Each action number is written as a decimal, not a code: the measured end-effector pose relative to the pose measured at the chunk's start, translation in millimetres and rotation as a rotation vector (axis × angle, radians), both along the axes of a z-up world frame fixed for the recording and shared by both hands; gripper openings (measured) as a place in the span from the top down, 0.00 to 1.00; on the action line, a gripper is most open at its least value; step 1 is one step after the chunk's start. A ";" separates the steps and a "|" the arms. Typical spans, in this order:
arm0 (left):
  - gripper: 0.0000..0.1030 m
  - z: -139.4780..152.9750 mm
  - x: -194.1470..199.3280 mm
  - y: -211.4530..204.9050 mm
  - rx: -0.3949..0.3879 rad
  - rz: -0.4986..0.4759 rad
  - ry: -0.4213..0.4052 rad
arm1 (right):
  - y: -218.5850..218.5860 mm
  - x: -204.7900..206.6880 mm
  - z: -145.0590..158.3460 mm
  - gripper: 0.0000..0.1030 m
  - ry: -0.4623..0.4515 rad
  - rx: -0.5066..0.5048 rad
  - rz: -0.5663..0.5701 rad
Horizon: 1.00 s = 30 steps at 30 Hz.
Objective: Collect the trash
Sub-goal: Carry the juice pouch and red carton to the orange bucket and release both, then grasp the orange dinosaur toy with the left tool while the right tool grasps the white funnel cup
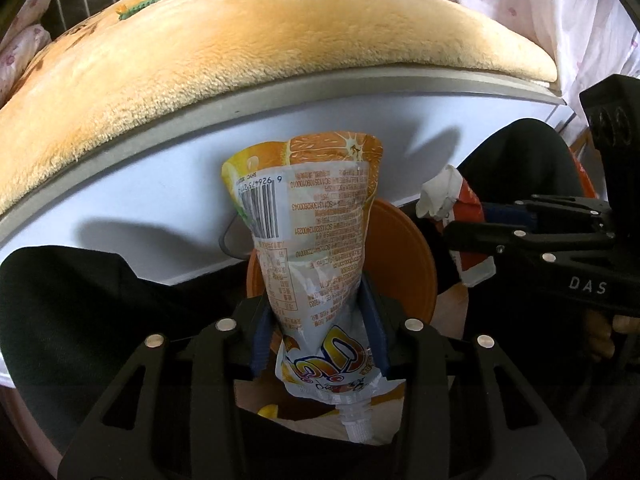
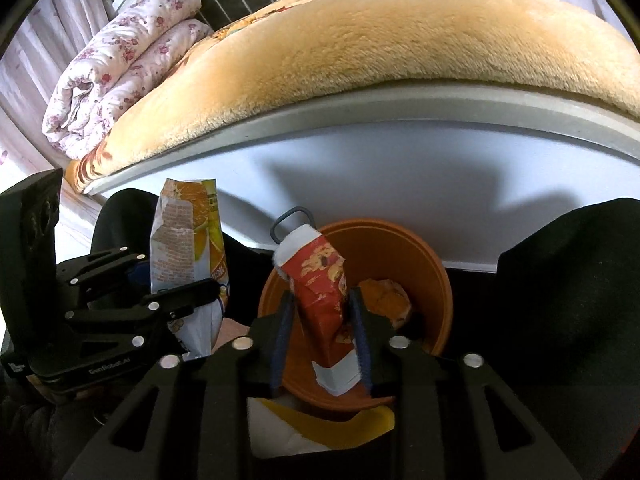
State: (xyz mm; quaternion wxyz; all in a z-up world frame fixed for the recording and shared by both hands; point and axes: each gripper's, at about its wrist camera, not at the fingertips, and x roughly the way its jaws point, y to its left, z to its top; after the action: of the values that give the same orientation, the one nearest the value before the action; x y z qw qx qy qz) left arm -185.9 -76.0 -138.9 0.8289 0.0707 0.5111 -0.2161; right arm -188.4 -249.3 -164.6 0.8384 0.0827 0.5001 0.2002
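Jaws of left gripper clamp juice pouch; right gripper clamps red wrapper.

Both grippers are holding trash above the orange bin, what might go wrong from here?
1. The orange juice pouch in the left gripper sits beside the orange bin in the right wrist view, so releasing now may miss.
2. The red wrapper in the right gripper is pinched near its lower end and leans, so it might slip.
3. The grippers are close together and may bump.
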 end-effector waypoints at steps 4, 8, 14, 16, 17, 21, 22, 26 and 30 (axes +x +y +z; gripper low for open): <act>0.17 -1.0 4.1 -6.5 0.014 0.008 0.007 | -2.6 -1.3 3.1 0.47 -0.017 -0.007 -0.016; 0.17 3.1 4.1 -4.2 0.009 0.016 -0.002 | -14.8 -1.0 6.8 0.47 -0.026 0.016 -0.059; 0.17 36.3 6.9 11.5 0.001 0.037 -0.122 | -34.5 -0.8 20.7 0.44 -0.076 -0.002 -0.111; 0.17 58.2 14.8 16.6 0.013 0.044 -0.205 | -40.7 -2.7 27.6 0.42 -0.113 -0.022 -0.126; 0.16 68.0 19.8 19.8 0.021 0.046 -0.244 | -42.2 -2.8 29.8 0.42 -0.122 -0.027 -0.131; 0.12 112.8 62.7 32.1 0.084 0.053 -0.403 | -45.7 -1.1 32.7 0.42 -0.126 0.004 -0.140; 0.11 118.7 75.7 35.5 0.103 0.043 -0.425 | -44.0 -0.7 33.4 0.42 -0.126 0.011 -0.138; 0.11 129.1 151.9 40.4 0.287 -0.015 -0.476 | -36.4 0.9 36.5 0.42 -0.136 0.012 -0.100; 0.11 118.5 207.9 53.3 0.403 -0.049 -0.448 | -29.5 4.5 42.9 0.39 -0.158 -0.009 -0.077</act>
State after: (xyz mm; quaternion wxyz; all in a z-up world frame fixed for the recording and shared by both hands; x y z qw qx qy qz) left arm 22.0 -22.7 -20.4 0.8847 0.2921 0.3464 -0.1093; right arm -183.9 -278.8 -121.6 0.8827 0.0820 0.4296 0.1716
